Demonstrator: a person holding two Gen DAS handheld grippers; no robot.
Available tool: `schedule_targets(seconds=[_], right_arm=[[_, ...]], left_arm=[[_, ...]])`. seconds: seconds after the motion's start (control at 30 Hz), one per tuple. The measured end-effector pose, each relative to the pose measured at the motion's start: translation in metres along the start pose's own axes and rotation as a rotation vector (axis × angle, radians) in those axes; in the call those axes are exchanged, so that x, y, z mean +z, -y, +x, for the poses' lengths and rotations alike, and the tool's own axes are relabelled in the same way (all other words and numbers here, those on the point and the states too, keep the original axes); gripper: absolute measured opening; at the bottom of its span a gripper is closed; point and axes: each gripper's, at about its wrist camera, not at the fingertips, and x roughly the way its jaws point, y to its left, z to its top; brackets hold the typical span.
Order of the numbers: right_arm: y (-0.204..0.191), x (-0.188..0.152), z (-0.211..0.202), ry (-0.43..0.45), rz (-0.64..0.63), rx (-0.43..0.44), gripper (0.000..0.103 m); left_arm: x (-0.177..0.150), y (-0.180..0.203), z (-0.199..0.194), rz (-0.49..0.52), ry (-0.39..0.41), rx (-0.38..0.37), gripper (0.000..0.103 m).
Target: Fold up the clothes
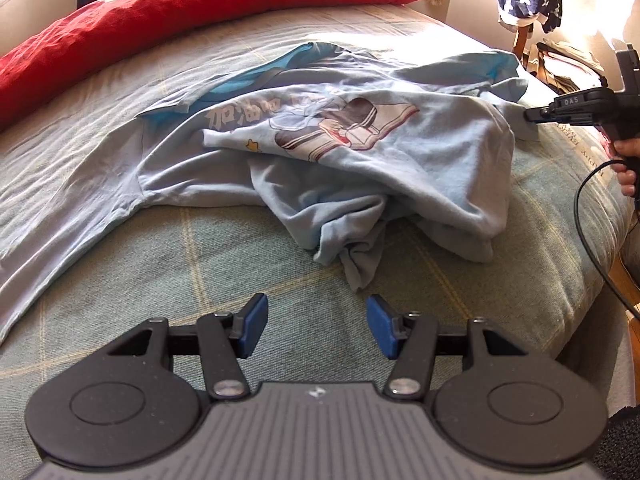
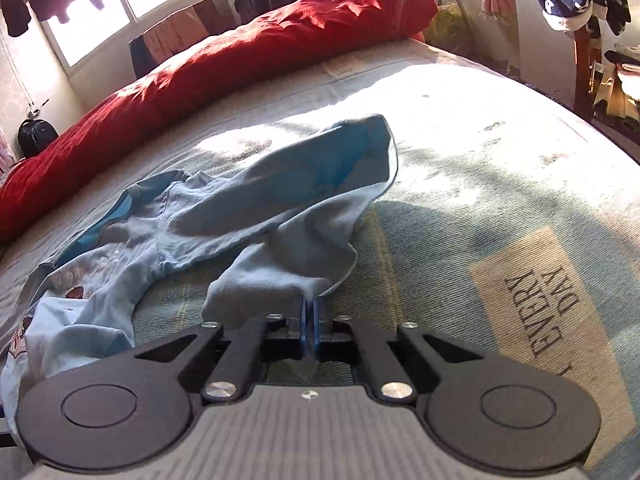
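Shirt (image 1: 360,168) first: it is a light blue top with a cartoon picture and some writing on it, and it lies crumpled in a heap on the bed (image 1: 200,264). One long part of it spreads flat toward the left of my left camera view, and a bunched bit hangs down near the front.

My left tongs (image 1: 316,326) are wide open. Their blue pads (image 1: 254,324) hold nothing and hang just above the checked bed cover, a little in front of the shirt's bunched bit, not touching it.

My right tongs (image 2: 310,320) are squeezed tight on a thin edge of the shirt. The cloth runs up and away from the pads to a lifted sleeve (image 2: 340,160). In the left camera view I can see those right tongs (image 1: 534,114) pinching the shirt at its far right edge, with a hand (image 1: 626,160) on the handle.

A red blanket (image 1: 180,12) lies along the far side of the bed. A patch with the words EVERY DAY (image 2: 548,304) is on the bed cover near the right tongs.
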Motion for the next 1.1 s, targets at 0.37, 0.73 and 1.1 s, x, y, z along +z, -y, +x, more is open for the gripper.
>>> schedule_targets(seconds=[0.37, 0.73, 1.1], right_arm=[[0.073, 0.042, -0.025, 0.025, -0.047, -0.247, 0.004], [0.11, 0.076, -0.007, 0.034, -0.056, -0.423, 0.005], [0.13, 0.06, -0.03, 0.039, 0.169, -0.268, 0.025]], left_arm=[[0.001, -0.006, -0.001, -0.005, -0.007, 0.027, 0.056], [0.006, -0.007, -0.001, -0.001, -0.016, 0.056, 0.056], [0.011, -0.002, 0.004, 0.015, -0.022, 0.049, 0.056]])
